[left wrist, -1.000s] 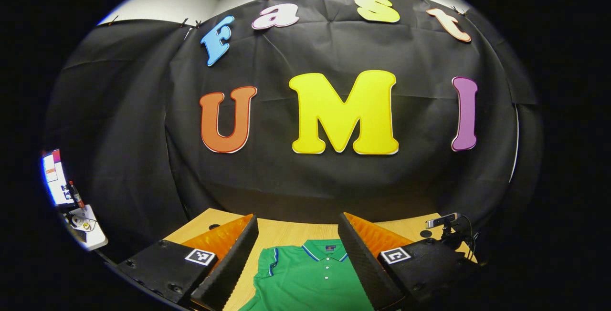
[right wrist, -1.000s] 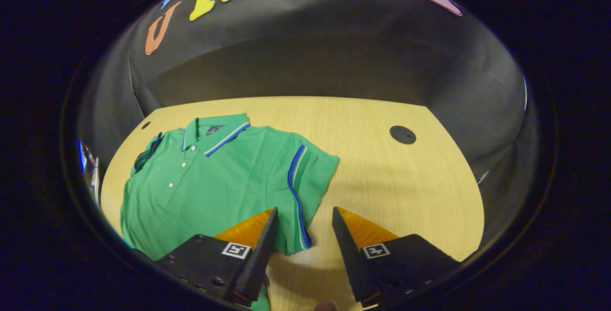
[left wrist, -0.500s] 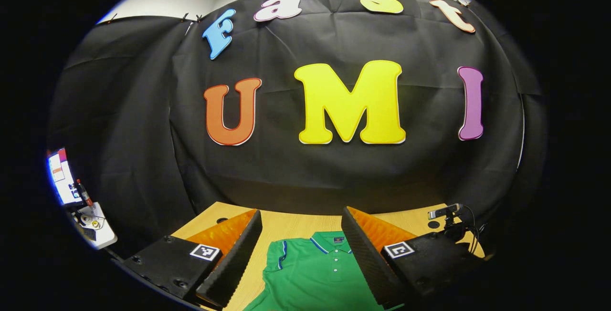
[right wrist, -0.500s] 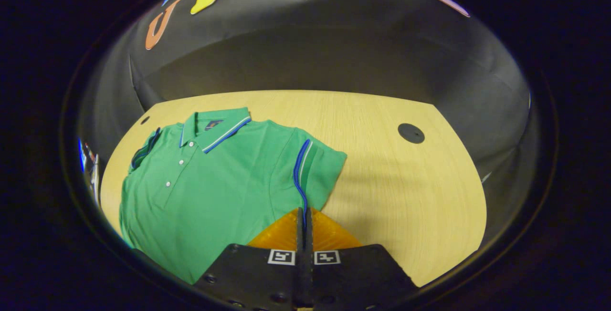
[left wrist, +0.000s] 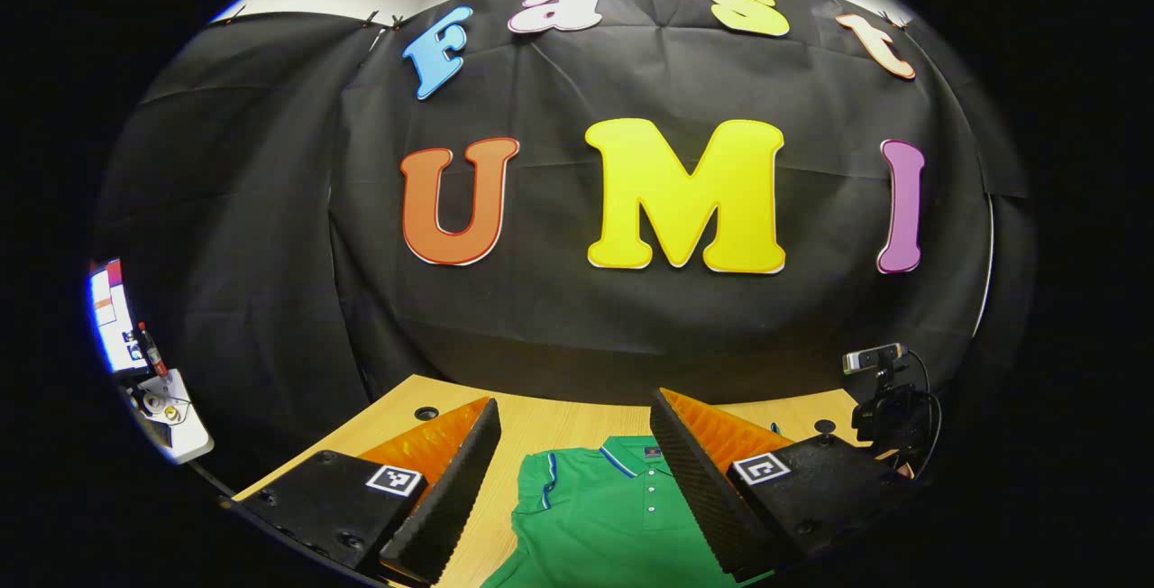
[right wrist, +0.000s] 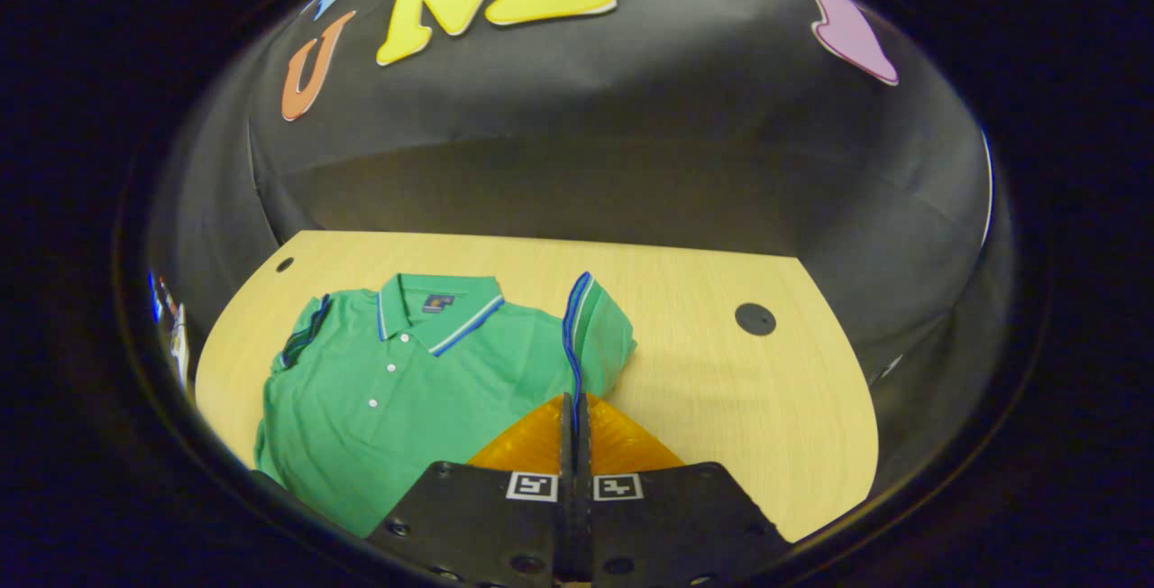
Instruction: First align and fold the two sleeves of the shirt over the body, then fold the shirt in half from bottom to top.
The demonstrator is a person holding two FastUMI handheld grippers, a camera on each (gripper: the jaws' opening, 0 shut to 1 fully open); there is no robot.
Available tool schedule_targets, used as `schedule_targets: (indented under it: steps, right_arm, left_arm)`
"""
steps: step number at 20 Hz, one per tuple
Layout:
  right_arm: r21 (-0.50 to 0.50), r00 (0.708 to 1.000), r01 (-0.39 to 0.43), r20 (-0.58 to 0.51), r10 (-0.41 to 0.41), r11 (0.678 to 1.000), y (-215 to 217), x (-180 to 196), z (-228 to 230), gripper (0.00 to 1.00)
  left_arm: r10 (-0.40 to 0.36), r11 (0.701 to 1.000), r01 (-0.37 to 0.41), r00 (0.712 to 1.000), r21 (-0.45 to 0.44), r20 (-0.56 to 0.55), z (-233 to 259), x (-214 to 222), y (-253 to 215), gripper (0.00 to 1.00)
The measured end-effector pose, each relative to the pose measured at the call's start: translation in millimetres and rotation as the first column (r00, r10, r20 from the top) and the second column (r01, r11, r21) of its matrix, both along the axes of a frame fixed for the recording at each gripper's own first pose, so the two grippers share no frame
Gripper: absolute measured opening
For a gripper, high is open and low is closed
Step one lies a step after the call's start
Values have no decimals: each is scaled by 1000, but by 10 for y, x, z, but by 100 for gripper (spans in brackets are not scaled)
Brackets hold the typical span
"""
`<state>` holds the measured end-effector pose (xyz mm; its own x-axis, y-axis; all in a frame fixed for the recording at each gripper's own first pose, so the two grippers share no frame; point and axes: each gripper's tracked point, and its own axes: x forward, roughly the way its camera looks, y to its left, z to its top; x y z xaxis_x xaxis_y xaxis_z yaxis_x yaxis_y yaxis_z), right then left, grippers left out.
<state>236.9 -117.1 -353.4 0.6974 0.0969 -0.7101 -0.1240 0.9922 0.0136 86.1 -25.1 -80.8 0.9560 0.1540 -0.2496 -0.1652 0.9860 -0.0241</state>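
Shirt (right wrist: 406,390), green, lies flat on the table (right wrist: 721,390). Right claw (right wrist: 574,408), fingers pressed together, pinches the striped cuff of one sleeve (right wrist: 586,335), lifted off the table. Left claw (left wrist: 577,453), spread wide, hangs above the collar (left wrist: 622,457).

A light wooden table (right wrist: 721,390) is spanning the lower half of the right gripper view, a round black grommet (right wrist: 755,318) sitting right of centre. In the left gripper view, a small webcam on a black stand (left wrist: 873,359) is standing at lower right; a glowing screen (left wrist: 108,317) is showing at far left, above a white shelf (left wrist: 176,426).
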Motion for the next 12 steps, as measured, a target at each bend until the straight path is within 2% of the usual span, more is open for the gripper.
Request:
schedule_targets:
  steps: [4,12]
  right_arm:
    - [-21,999,-35,3,36,999,444,13,66,0]
    - [-13,997,-55,-63,54,998,1127,-11,-245,2]
  left_arm:
    - [29,999,-29,1000,-14,-8,-46,-104,301,100]
    - [69,997,-69,997,17,-23,-98,-303,768,100]
